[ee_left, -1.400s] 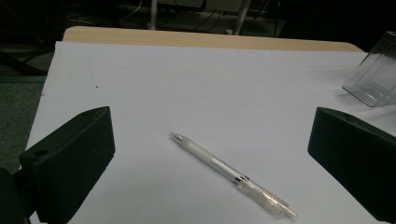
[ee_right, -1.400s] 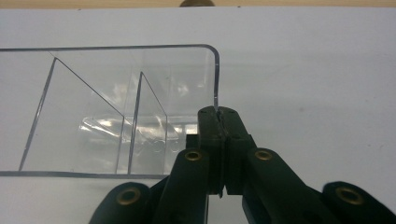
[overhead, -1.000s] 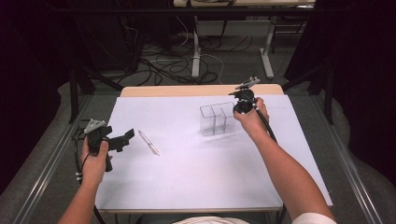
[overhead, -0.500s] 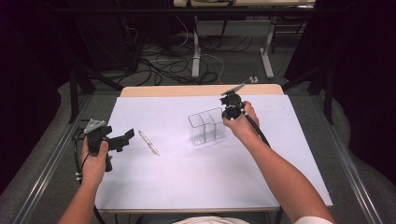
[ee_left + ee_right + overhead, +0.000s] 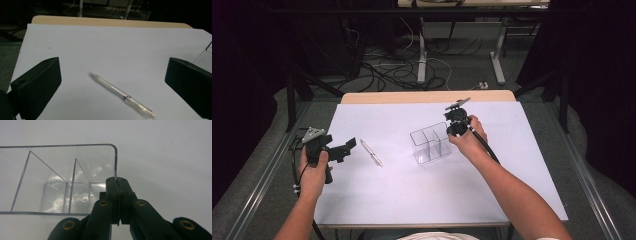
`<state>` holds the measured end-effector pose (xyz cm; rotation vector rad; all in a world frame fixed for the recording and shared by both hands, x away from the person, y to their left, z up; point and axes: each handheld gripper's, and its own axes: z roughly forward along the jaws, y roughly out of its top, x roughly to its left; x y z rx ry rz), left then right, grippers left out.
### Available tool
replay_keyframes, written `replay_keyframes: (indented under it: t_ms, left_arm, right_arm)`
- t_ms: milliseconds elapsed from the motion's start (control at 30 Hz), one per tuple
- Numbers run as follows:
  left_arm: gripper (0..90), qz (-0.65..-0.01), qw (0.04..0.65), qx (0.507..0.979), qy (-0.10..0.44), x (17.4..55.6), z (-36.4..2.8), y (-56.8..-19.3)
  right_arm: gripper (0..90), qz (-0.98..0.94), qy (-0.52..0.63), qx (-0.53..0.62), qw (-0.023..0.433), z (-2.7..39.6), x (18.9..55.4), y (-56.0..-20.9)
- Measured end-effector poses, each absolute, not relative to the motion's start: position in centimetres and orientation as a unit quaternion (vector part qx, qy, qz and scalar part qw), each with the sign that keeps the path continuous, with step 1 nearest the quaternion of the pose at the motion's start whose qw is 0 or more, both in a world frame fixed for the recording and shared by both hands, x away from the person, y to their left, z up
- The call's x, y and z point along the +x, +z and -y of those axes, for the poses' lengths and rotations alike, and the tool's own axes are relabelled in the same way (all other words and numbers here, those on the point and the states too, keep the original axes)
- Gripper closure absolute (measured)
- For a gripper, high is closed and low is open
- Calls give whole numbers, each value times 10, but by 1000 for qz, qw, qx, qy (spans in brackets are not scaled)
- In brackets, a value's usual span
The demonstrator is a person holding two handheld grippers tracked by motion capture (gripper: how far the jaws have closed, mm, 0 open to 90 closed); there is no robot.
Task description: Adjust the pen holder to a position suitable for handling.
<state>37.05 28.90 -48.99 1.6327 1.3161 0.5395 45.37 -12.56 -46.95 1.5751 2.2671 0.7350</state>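
1. The table (image 5: pixel 377 200) carries a big white sheet; only a strip of wood shows at its far edge. It looks the same as one second ago.

2. The clear organizer (image 5: pixel 430 143), a transparent box with inner dividers, stands upright near the middle of the sheet. One second ago it stood more to the right and closer to the far edge. Now it is more to the left and nearer to the person, so it has been dragged across the sheet.

3. The right gripper (image 5: pixel 455 129) has travelled together with the box, and the right forearm now reaches more toward the centre. In the right gripper view, this gripper (image 5: pixel 117 180) has its jaws pressed together on the thin right end wall of the organizer (image 5: pixel 62 177), at the top rim. The wall runs down into the seam between the two jaws.

4. The left gripper (image 5: pixel 343 149) is at the left edge of the sheet, in the same place as before. Its jaws stand wide apart and nothing is between them that they touch.

5. The pen (image 5: pixel 371 153), clear with a silver tip, lies flat on the sheet between the left gripper and the organizer, apart from both. In the left gripper view the pen (image 5: pixel 121 94) lies diagonally ahead of the open jaws. It has not moved.
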Motion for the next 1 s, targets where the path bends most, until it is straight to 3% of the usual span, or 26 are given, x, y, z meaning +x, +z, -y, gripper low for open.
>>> replay_keyframes:
  t_ms: [233,1000]
  left_arm:
    - [5,-537,468,666,220,370,-289,-490]
    - [5,-535,468,667,223,371,-288,-490]
  right_arm:
    - [895,-783,260,547,143,126,448,-471]
    - [850,-765,267,584,56,144,434,-471]
